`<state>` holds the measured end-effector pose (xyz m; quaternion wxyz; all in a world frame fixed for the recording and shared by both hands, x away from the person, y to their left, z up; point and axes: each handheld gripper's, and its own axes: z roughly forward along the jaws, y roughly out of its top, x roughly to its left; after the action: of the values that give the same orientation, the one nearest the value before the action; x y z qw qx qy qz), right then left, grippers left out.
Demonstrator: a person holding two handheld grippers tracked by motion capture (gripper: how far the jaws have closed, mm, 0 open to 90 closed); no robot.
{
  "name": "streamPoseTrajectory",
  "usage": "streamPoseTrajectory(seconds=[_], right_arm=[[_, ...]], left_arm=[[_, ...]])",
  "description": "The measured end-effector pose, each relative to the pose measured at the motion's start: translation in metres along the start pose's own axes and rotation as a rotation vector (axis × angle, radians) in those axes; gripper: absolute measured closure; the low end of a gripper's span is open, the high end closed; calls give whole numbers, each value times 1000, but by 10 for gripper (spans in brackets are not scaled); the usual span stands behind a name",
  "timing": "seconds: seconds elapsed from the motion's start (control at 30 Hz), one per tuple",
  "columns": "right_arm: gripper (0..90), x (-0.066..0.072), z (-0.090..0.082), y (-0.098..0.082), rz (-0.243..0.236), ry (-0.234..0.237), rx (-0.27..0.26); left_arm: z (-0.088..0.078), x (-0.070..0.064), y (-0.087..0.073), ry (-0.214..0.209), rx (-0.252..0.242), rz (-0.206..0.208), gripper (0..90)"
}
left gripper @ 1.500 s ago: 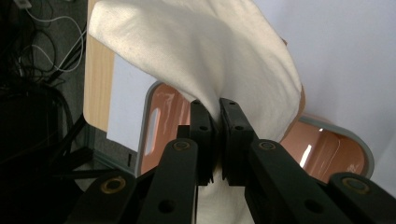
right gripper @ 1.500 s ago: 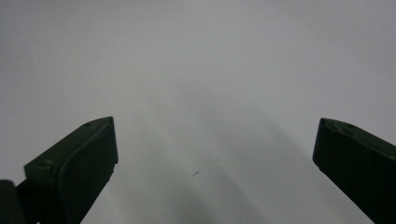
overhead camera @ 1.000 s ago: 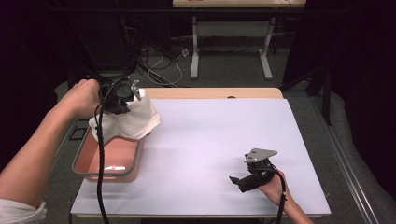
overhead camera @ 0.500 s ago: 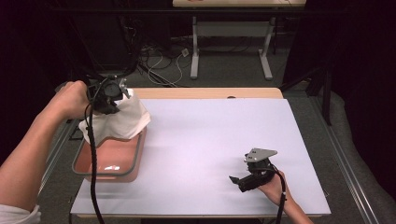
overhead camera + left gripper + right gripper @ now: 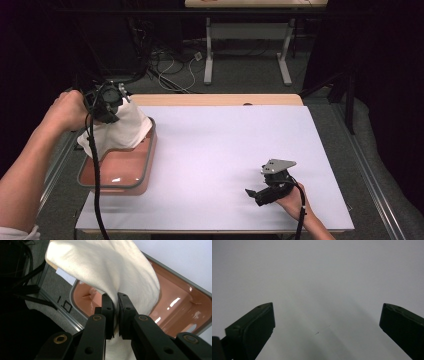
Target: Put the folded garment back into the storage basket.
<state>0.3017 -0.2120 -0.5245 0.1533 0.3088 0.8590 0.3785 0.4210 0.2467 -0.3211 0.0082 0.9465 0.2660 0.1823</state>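
The left gripper point(image 5: 111, 102) holds a white, soft cotton cloth point(image 5: 120, 131) pinched tight between its fingers point(image 5: 108, 311), which are all but closed on a fold of the fabric. From that pinch the cloth hangs down and fans out, its long axis running from the fingers toward the pink plastic basin with a grey rim point(image 5: 148, 165), which stands at the left edge of the white bench point(image 5: 225, 150). The cloth's lower end drapes over the basin's far end, so whichever way the cloth goes next, into the basin or clear of it, is the left hand's work. The right gripper point(image 5: 257, 192) rests well apart, low on the bench's near right, with its fingers point(image 5: 254, 330) spread wide on nothing.

The left gripper view shows the grip itself and the glossy basin floor beneath the cloth (hidden from above by the fabric); the high view alone gives the spacing of the two hands.
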Motion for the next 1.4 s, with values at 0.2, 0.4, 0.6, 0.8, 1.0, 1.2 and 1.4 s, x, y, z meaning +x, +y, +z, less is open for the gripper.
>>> streamPoseTrajectory(seconds=[0.2,0.4,0.6,0.8,1.0,1.2,1.4], right_arm=[[0,-1,0,0,0,3,3],[0,-1,0,0,-3,-3,-5],[0,-1,0,0,-3,-2,-8],[0,0,-1,1,-10,0,1],[0,-1,0,0,-8,-2,-3],[0,0,-1,1,-3,-5,-7],[0,-1,-1,0,-9,-4,-8]], left_arm=[[3,0,-2,-2,3,-40,852],[5,0,-4,-7,3,-87,853],[12,0,-8,1,30,-149,853],[18,1,-10,-13,33,-185,853],[23,0,-11,-21,35,-215,854],[28,0,-11,-32,26,-247,853],[30,-1,-11,-36,26,-274,853]])
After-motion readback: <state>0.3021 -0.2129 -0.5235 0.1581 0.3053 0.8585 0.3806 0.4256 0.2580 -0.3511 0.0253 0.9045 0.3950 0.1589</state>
